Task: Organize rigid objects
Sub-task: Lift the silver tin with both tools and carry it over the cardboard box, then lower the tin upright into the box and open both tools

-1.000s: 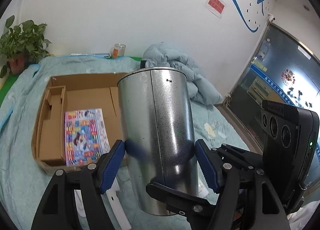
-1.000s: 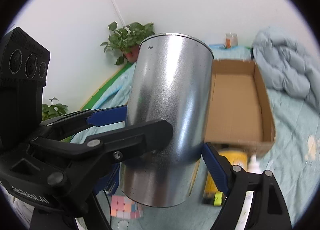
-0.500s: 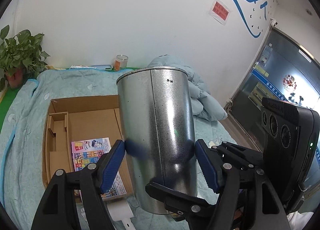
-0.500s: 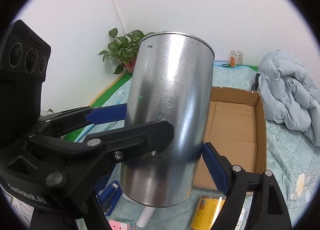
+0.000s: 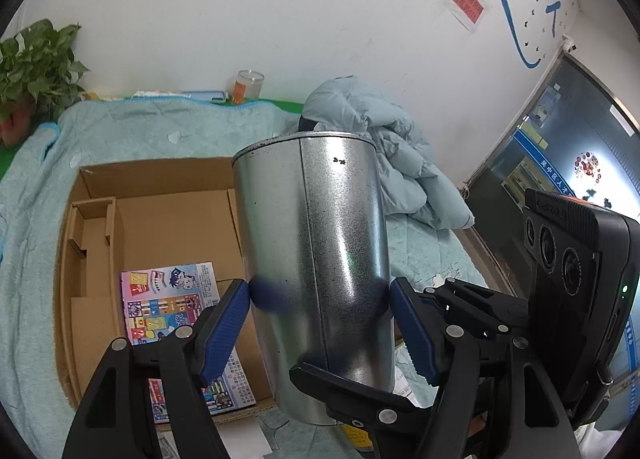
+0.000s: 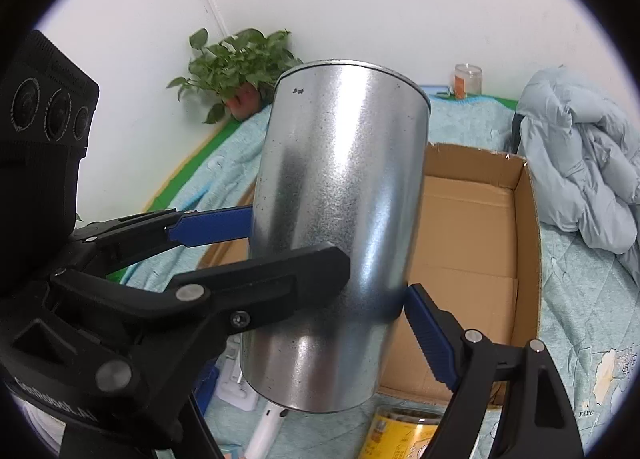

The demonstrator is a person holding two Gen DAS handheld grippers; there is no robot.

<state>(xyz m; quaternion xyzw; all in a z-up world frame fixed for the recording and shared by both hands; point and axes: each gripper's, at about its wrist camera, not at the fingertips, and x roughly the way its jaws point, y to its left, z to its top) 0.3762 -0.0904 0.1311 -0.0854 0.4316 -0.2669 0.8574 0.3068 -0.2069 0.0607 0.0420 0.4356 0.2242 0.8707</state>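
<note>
left tool (image 5: 320, 299): its blue pads are pressing both sides of the metal can (image 5: 316, 259), low on the body, so it's gripping at a fairly wide spread
right tool (image 6: 328, 259): also clamping the same can, 1 pad on the left wall and 1 on the lower right, jaws spread wide around it
what just changed: both tools have been carrying the can across, and the cardboard box (image 5: 160, 179) is sitting closer and more underneath than a second ago; the grip hasn't budged
what that means: looks to me like the can is getting hauled over to the box for a drop-in, not set down yet
where the can is: hanging in the air between the 2 tools, upright with a slight tilt, in front of the box's near edge
how the can looks: shiny galvanized cylinder, vertical seam down the front, tiny dark mark near the top rim, speckly finish, slightly tapered
in the box: a colorful booklet (image 5: 176, 299) is lying flat, plus a cardboard divider on the left
below: a yellow tin (image 6: 404, 431) and some white bits are lying on the light blue bedding (image 6: 580, 299)
farther back: a puffy pale blue jacket (image 5: 384, 155), a potted plant (image 6: 240, 63)
</note>
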